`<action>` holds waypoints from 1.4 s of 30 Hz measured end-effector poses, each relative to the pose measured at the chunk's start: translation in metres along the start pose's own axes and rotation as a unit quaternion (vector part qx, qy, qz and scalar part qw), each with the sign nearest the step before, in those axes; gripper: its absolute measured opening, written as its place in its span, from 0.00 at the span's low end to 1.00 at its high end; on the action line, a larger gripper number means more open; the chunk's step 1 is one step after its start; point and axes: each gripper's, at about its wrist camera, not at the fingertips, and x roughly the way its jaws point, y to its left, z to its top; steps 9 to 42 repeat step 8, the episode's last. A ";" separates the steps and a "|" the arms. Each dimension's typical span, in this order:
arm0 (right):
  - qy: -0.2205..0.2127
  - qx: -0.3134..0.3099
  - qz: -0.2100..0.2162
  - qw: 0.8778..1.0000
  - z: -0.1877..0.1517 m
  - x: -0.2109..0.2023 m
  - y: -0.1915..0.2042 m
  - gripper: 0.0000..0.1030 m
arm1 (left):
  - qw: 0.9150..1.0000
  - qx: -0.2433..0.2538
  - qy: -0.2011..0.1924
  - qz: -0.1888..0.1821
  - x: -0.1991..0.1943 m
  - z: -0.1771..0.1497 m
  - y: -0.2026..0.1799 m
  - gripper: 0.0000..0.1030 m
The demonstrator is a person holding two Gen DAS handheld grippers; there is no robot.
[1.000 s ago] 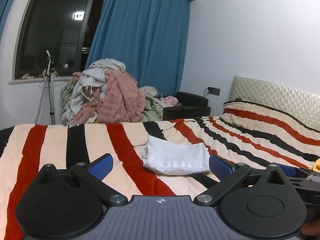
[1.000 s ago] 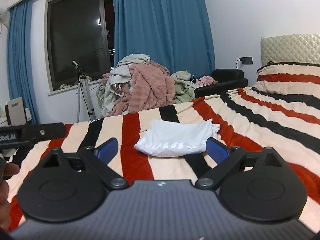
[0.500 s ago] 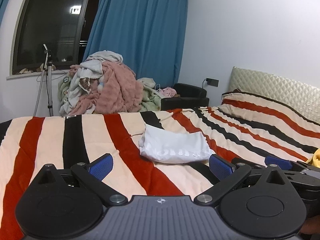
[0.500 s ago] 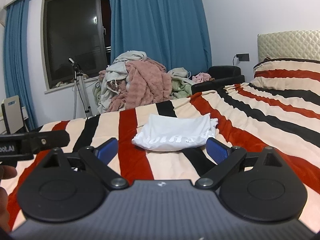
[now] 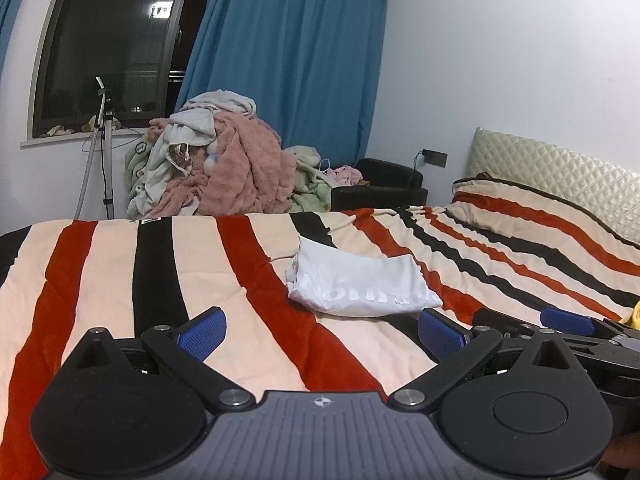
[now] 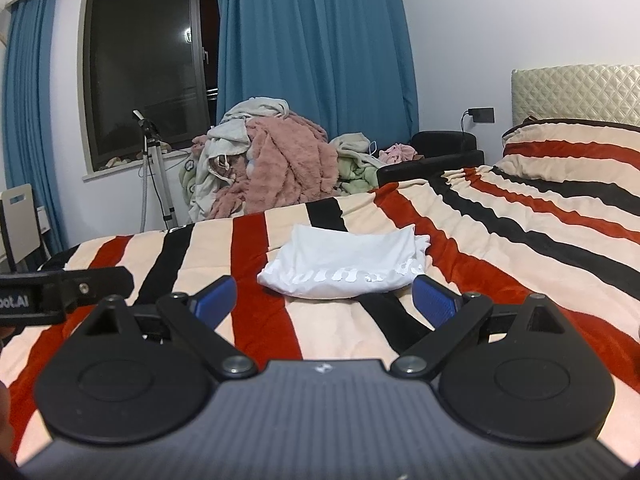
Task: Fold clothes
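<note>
The left gripper hangs low over the near part of the bed, its blue-padded jaws spread wide with nothing between them. The right gripper is level with it and just to its right, jaws likewise spread and empty; its blue fingertip shows at the right edge of the left wrist view, and part of the left gripper's black body shows at the left edge of the right wrist view.

Just beyond both grippers, touching neither, the shirt lies folded on the striped blanket, around the middle of the bed. It is white and flattened into a rough rectangle whose long axis runs left to right, across the blanket's stripes. Its thick folded edge faces the grippers, with pale lettering along it. The looser, crumpled end points right, toward the headboard.

Past the far edge of the bed sits a heap of clothes, pink and pale, beside a tripod. Behind them are a dark window and blue curtains.
</note>
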 end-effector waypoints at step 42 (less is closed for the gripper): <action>0.002 0.002 -0.001 1.000 0.000 0.000 0.000 0.93 | 1.000 0.005 0.000 0.005 0.000 -0.002 -0.002 1.00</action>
